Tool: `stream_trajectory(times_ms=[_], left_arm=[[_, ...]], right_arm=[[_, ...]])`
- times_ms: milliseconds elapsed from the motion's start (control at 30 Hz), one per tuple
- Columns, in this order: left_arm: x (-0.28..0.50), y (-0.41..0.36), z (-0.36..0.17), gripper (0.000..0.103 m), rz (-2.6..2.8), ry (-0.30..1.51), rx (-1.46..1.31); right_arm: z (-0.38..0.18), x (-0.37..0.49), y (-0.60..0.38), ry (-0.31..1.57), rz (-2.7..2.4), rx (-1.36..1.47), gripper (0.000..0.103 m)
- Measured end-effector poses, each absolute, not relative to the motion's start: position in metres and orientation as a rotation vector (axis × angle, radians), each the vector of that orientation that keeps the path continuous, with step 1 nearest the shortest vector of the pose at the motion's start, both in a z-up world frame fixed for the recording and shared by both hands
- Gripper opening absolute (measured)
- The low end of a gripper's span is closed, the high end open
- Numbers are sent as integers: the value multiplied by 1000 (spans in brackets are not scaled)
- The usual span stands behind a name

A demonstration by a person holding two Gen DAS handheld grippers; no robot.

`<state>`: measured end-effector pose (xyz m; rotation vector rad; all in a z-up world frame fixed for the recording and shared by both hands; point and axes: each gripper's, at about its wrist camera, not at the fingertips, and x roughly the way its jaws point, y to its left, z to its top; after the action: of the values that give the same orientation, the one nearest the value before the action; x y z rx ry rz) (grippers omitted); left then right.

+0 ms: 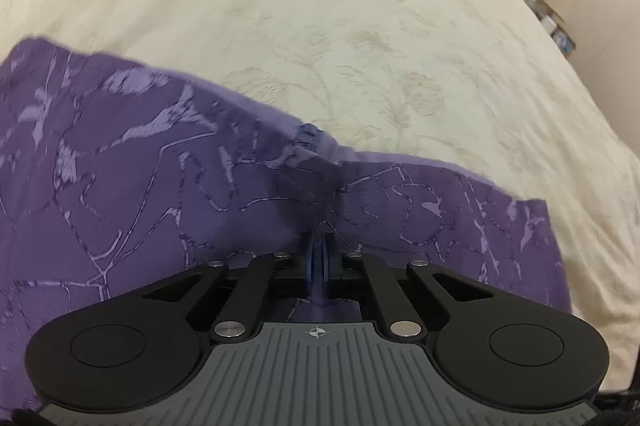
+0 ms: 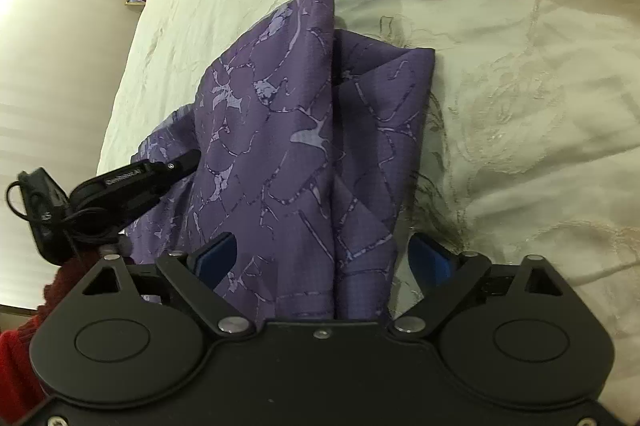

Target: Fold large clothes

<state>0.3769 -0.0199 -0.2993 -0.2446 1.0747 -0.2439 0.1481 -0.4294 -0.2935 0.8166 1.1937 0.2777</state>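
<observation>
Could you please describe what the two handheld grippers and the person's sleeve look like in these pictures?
Both grippers, the left gripper and the right gripper, have black linkage arms with silver rivets, round black discs and blue jaws. The left has a grey ribbed plate with a crosshair mark. In the right view it shows white lettering and a black cable. The sleeve is red knit.

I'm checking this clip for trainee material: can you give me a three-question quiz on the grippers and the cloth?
1. True or false: the left gripper is shut on the purple garment.
2. The right gripper is: A) open, with cloth between its fingers; B) clamped on the bedspread; C) out of view.
3. What does the garment lie on?

Key: 1 true. 2 A. 3 A cream embroidered bedspread.
</observation>
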Motion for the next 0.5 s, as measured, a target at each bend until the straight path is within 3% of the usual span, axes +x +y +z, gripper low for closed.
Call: stream_trajectory(times_ms=[500], left_arm=[[287, 10, -285, 6, -258, 1052, -354]], right_arm=[[-297, 151, -437, 1181, 318, 857, 92]])
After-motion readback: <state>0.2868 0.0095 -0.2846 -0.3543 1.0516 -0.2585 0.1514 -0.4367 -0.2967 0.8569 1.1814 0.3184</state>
